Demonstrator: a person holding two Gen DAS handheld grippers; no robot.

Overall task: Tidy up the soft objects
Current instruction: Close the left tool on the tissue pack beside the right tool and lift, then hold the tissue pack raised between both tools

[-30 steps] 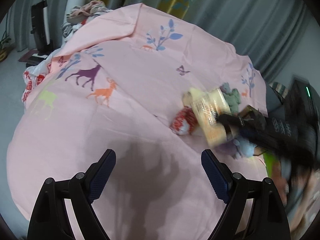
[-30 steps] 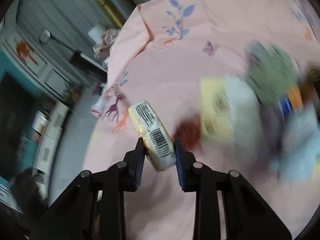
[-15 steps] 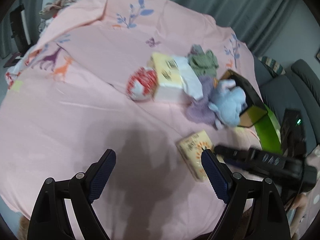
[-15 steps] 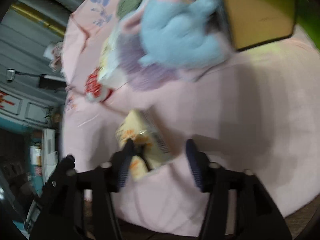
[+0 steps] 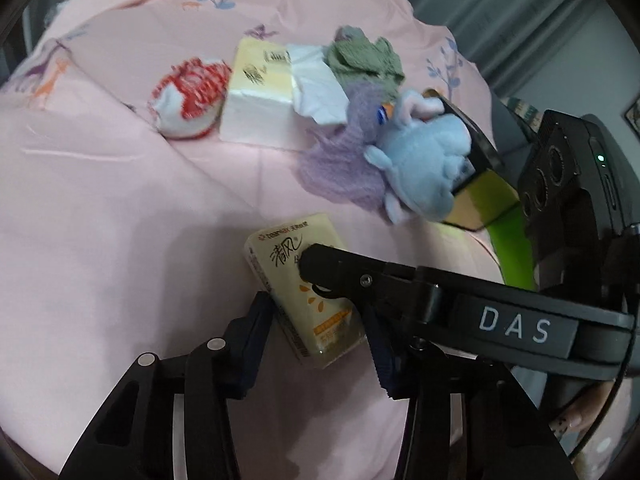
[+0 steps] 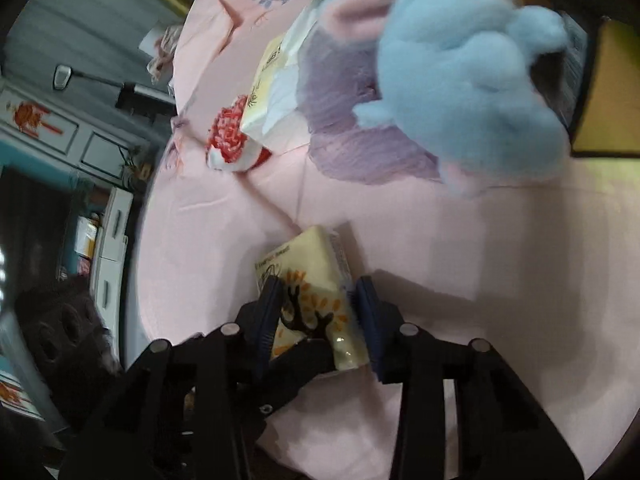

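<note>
A small yellow tissue pack [image 5: 308, 284] lies on the pink bedsheet [image 5: 100, 220]. My left gripper [image 5: 320, 332] has closed around it, its pads on both sides. My right gripper [image 6: 318, 312] also straddles the tissue pack [image 6: 310, 276], pads at its sides; its finger [image 5: 340, 270] lies across the pack in the left wrist view. Behind lie a blue plush [image 5: 424, 168], a purple knit piece [image 5: 340, 168], a green knit piece [image 5: 364, 60], a large tissue pack [image 5: 260, 92] and a red-and-white ball [image 5: 188, 100].
A black box with yellow inside [image 5: 480, 184] lies tipped behind the plush, next to a green strip [image 5: 512, 240]. Grey curtains [image 5: 500, 12] hang behind the bed. In the right wrist view cabinets [image 6: 104, 240] stand past the bed's edge.
The right gripper carried the small tissue pack across and set it down on the sheet near the front. The left gripper moved in and closed around the same pack.
</note>
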